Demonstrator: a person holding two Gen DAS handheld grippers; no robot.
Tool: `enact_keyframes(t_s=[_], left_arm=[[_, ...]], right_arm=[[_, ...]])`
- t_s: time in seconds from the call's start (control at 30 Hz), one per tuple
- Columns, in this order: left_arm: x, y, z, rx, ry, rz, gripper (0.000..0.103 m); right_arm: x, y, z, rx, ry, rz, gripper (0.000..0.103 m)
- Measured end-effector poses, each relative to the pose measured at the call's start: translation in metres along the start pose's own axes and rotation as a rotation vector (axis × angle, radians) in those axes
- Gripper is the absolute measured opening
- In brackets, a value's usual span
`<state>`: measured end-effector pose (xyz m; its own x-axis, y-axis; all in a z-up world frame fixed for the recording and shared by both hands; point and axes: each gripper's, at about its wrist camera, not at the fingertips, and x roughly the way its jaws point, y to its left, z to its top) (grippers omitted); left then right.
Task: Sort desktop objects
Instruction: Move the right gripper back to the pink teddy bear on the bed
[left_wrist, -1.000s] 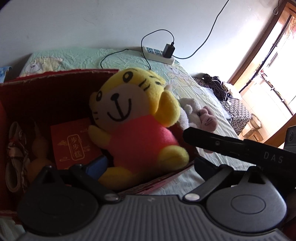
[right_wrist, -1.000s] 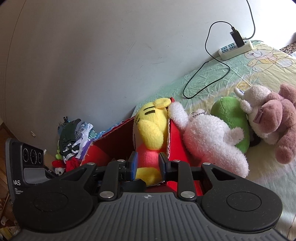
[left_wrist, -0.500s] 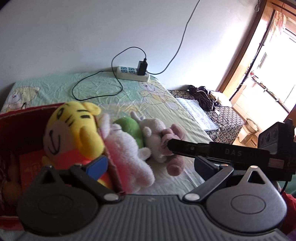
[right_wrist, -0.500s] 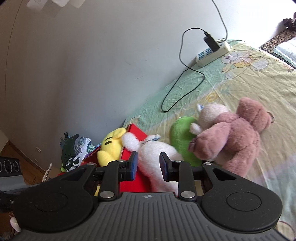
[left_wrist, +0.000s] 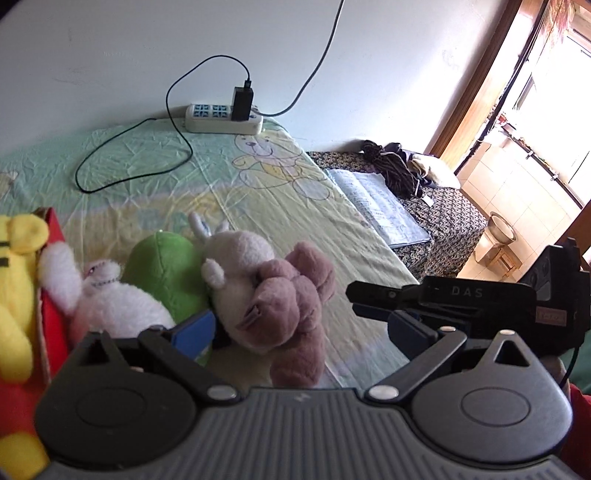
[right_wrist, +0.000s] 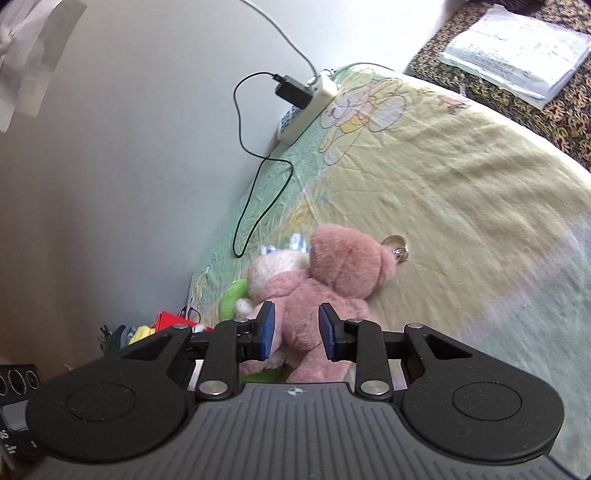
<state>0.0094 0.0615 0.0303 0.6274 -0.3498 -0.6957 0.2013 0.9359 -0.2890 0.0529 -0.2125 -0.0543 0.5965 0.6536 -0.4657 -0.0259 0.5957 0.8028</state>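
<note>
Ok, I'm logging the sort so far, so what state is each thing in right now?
Yellow tiger plush: inside the red box.
Red box: open.
White plush: outside the red box, leaning on its wall.
Green plush: lying on the bed.
Pink bear: lying on the bed, not gripped.
Charger: plugged into the power strip.
Left gripper: open, empty.
Right gripper: open, pads either side of the pink bear.
</note>
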Motion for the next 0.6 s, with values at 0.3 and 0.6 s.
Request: enact_keyframes(t_s=[0.3,0.6], left_arm=[[0.052,-0.009,0.015,-0.017,0.063,-0.02,0.1],[0.076,-0.023,0.016,-0.023,0.105,-0.034,0.1]], right_arm=[[0.014,-0.035,0.026,0.133,0.034,-0.014,0.031],[0.023,-0.051,0.038,0.156,0.074,-0.01,0.031]])
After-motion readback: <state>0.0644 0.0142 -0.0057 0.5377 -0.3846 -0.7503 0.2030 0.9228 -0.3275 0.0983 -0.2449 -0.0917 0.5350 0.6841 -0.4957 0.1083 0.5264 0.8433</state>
